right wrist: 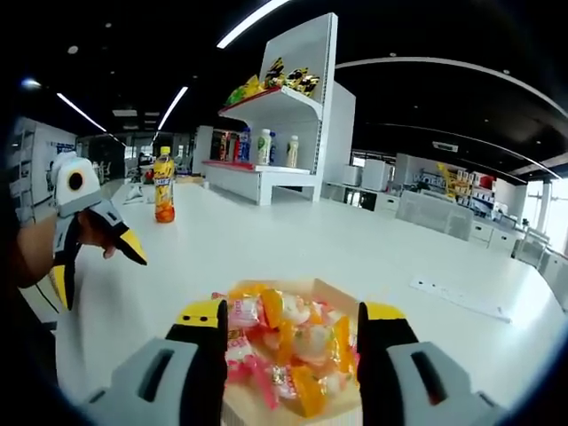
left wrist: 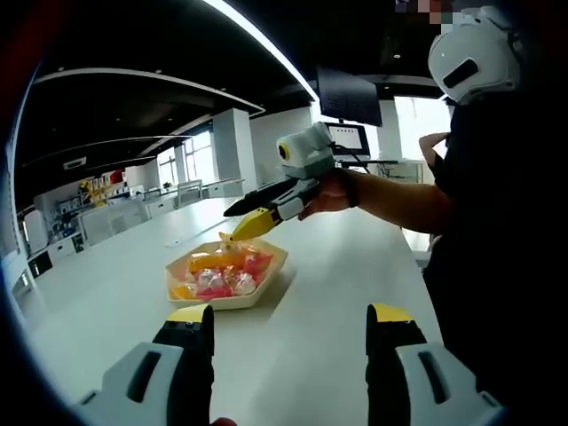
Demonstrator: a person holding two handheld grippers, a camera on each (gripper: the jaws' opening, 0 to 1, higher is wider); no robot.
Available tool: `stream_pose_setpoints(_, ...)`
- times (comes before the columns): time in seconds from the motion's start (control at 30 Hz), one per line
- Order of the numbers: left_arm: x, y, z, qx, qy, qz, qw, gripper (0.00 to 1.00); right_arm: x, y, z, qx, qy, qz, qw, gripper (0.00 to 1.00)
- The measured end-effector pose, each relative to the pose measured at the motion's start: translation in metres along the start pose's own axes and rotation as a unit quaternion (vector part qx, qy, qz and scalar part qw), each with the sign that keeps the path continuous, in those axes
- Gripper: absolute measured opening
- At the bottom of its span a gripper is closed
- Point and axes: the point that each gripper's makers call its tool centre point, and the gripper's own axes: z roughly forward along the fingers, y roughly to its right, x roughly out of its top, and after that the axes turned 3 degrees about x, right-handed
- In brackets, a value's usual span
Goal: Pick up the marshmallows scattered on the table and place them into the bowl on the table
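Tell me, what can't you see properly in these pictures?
- Bowl: in the right gripper view its near edge is hidden behind the right gripper, so its full shape is unclear.
- Bottle: too small there to read its label.
- Shelf: items on it too small to name.
- Marshmallows: in the left gripper view, too blurred to count.
- Left gripper: open, its base cut off by the bottom edge.

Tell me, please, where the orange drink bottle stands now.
In the right gripper view, the orange drink bottle stands upright on the white table, far left, before the shelf unit and beyond the left gripper.
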Motion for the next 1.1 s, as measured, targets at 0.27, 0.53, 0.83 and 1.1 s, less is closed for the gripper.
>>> stream_pose_setpoints(0.27, -0.001, 0.001, 0.000, -0.003, -0.003, 0.002, 1.0000, 0.68, -0.002, 0.001, -0.009, 0.003, -0.002, -0.009, 1.0000, 0.58)
stream_pose_setpoints(0.53, -0.003, 0.000, 0.002, -0.001, -0.008, 0.007, 0.9999, 0.68, -0.004, 0.006, -0.018, -0.002, 0.003, -0.006, 1.0000, 0.58)
stream_pose_setpoints(0.83, -0.004, 0.001, 0.000, -0.002, -0.012, 0.007, 0.9999, 0.68, -0.007, 0.012, -0.034, -0.019, 0.002, -0.009, 0.9998, 0.58)
stream_pose_setpoints(1.1, -0.002, 0.001, 0.001, -0.003, -0.012, 0.010, 0.9999, 0.68, -0.011, 0.020, -0.045, -0.029, 0.002, -0.009, 0.9995, 0.58)
